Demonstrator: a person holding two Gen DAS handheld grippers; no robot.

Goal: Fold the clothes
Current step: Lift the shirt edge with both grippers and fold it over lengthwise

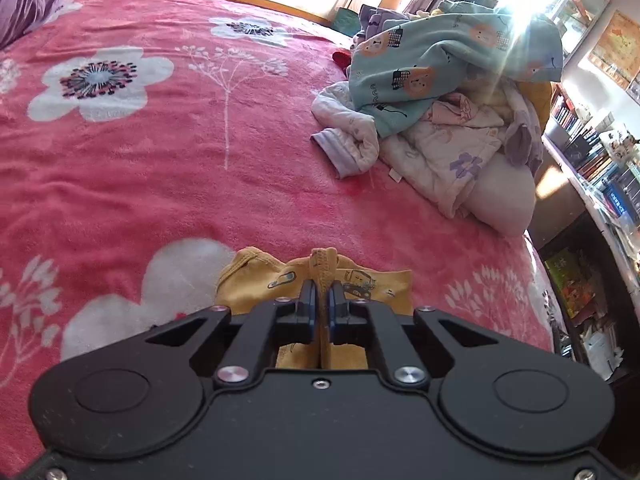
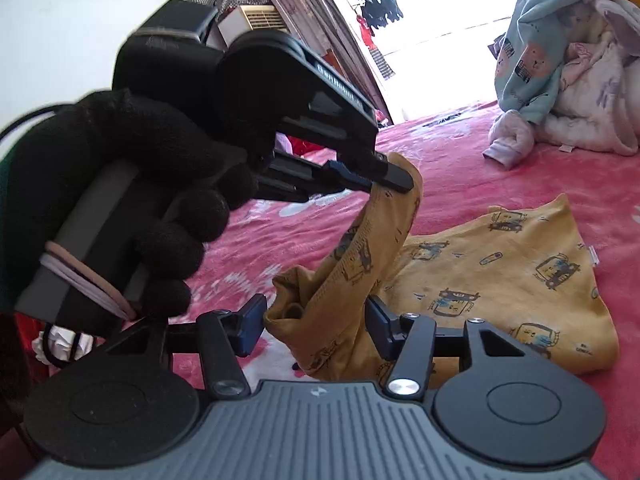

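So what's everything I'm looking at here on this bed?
blanket: one, pink with white flowers, covering the bed
yellow garment: one, mustard with small cartoon prints, lying near the front of the bed, one edge lifted
pile of clothes: one heap, teal, white, pale pink and lilac, at the far right of the bed
bookshelf: one, packed with books, beside the bed on the right
left gripper: one, black, jaws pinched on a fold of the yellow garment
right gripper: one, black, jaws apart with a bunched part of the garment between them
gloved hand: one, black glove, holding the left gripper's handle
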